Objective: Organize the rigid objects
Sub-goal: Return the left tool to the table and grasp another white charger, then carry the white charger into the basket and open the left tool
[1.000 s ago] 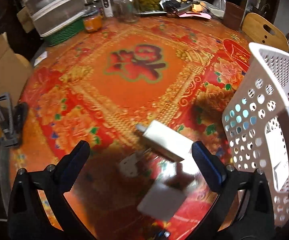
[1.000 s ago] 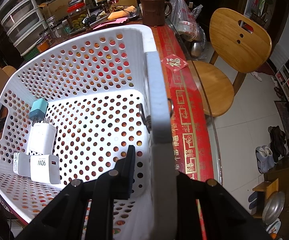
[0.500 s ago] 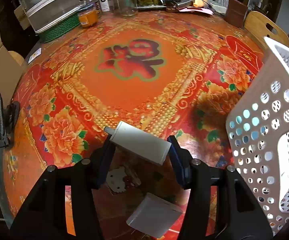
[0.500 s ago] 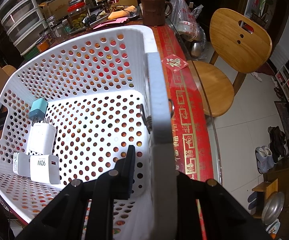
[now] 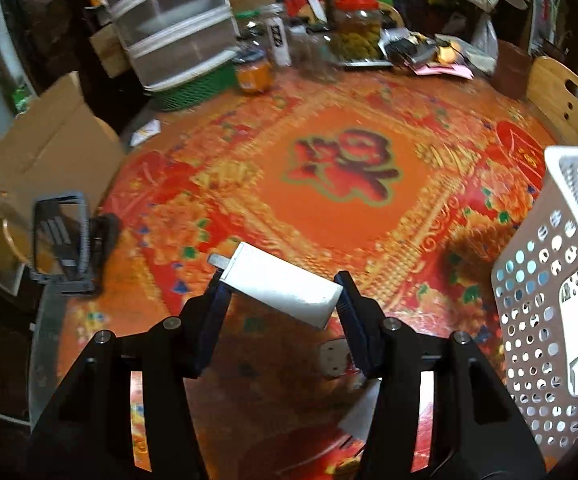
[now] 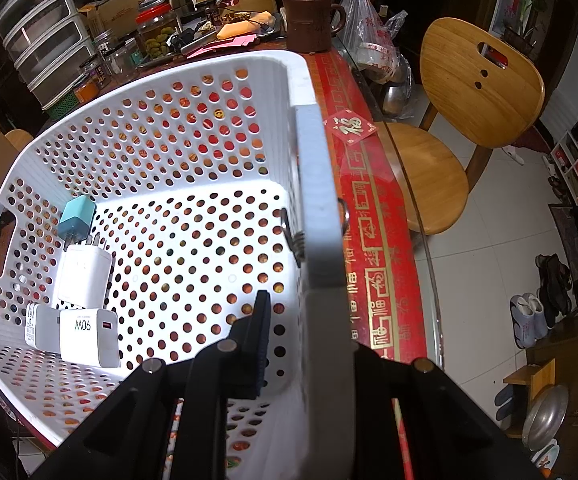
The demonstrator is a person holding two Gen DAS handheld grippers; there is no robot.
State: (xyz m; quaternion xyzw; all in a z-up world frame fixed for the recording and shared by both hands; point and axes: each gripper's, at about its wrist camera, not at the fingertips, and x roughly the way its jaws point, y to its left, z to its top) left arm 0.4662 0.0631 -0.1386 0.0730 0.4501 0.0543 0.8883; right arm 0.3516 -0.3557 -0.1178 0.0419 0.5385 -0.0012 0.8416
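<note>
Left gripper [image 5: 279, 298]: jaws drawn in on a white charger block [image 5: 279, 284], one pad against each end. The block lies crosswise between the fingers, tilted, its metal prongs projecting past the left finger, and it appears clear of the table. The jaws closed on it within the last second and have been steady since.

Below and nearer than the held block, a second white charger [image 5: 363, 412] lies on the red and orange patterned tablecloth [image 5: 329, 208], partly hidden by the right finger. A small round pale item [image 5: 333, 356] sits just beside it; the blur prevents identification.

Right gripper [image 6: 305, 332]: jaws fully closed on the right-hand rim of the white perforated basket [image 6: 193, 128], one finger inside the wall, the other outside.

Basket contents, all grouped at its left side: a white block marked 90W [image 6: 89, 336] nearest, touching a smaller white one [image 6: 39, 326] on its left; a white cube charger [image 6: 83, 276] behind them; a pale blue plug [image 6: 77, 216] farthest, leaning at the wall.

Left edge of table: a black phone stand [image 5: 61, 236].

Far side: clear drawer units [image 5: 169, 20], glass jars [image 5: 355, 24], a brown mug [image 6: 309, 20]. A wooden chair [image 6: 477, 80] stands to the right.
</note>
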